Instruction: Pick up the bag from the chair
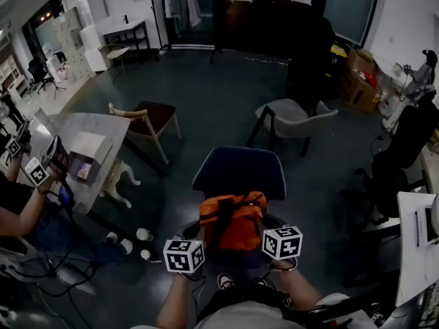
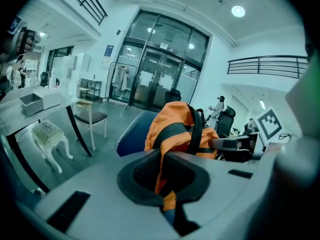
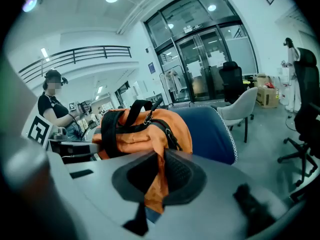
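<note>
An orange bag [image 1: 232, 219] with black straps sits on the seat of a dark blue chair [image 1: 240, 171] right in front of me. My left gripper [image 1: 185, 256] is at the bag's left near corner, my right gripper [image 1: 282, 242] at its right near corner. In the left gripper view the jaws are shut on a fold of the bag's orange fabric [image 2: 162, 176]. The right gripper view shows its jaws likewise shut on orange fabric [image 3: 157, 179], with the bag [image 3: 142, 129] and chair back [image 3: 207, 134] beyond.
A grey chair [image 1: 295, 118] stands behind right, a wooden chair with a dark seat [image 1: 147, 118] behind left. A table [image 1: 86, 153] with a seated person holding grippers [image 1: 38, 170] is at the left. A black office chair [image 1: 398, 156] and a white desk [image 1: 415, 242] stand at the right.
</note>
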Motion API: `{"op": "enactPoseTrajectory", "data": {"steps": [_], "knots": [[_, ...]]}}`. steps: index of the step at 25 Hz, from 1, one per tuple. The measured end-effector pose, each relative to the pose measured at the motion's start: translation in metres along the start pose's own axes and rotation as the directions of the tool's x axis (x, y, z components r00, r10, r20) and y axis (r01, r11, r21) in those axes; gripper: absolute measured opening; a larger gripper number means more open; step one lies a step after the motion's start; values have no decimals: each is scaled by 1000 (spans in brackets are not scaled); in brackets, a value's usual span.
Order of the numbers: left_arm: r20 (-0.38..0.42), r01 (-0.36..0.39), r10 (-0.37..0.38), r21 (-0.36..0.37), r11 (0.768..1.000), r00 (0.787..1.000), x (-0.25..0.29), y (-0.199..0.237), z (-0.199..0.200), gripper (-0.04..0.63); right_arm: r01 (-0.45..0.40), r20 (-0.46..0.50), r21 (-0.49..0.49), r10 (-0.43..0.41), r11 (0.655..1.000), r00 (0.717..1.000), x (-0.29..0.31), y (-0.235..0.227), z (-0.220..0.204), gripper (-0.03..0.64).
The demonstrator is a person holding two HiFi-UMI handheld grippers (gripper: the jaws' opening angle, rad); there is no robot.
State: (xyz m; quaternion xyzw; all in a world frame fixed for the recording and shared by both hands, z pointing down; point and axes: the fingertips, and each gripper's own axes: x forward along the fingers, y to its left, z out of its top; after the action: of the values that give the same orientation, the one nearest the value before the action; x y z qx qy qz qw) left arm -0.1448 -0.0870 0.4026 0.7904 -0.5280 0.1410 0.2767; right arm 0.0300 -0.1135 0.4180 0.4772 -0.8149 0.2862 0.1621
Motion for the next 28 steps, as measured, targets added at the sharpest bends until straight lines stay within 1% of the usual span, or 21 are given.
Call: {"op": "enactPoseTrajectory", "data": {"steps": [3,5,8,11,15,18,22,26,28], "knots": [[29,-19,19,4,1000,999,-10,-5,15,18,-21,15,-30,21,999,1000,-5,5,18,46],[37,-33,33,3,999,999,-20,-9,16,18,-37,27,-35,38,999,999,-11,10,22,46],[48,-58,58,-7,998,997,-31,-17,15,18,-61,40,-37,63,997,997,-20,14,25,46],[57,-92,93,-8,996,994,-42,-28,12,18,-94,32,-43,95,995,995,-30,14,22,46],[86,-151,152,-15,988,985,-59,-40,9,18,-148,23,-62,150,987,988,-42,19,19,46],[106,-190,194,-38,981,975,-74,-51,3,18,-180,17,-80,182,980,983,-53,23,17,46],[121,-246,253,-66,967,960,-98,-65,-15,18,-234,0,-117,236,965,972,-69,33,8,46],[143,-320,329,-83,944,933,-122,-75,-27,18,-295,-12,-170,297,940,955,-80,47,5,46],[150,-351,364,-108,930,919,-136,-77,-34,18,-331,-24,-184,332,926,943,-84,58,1,46]]}}
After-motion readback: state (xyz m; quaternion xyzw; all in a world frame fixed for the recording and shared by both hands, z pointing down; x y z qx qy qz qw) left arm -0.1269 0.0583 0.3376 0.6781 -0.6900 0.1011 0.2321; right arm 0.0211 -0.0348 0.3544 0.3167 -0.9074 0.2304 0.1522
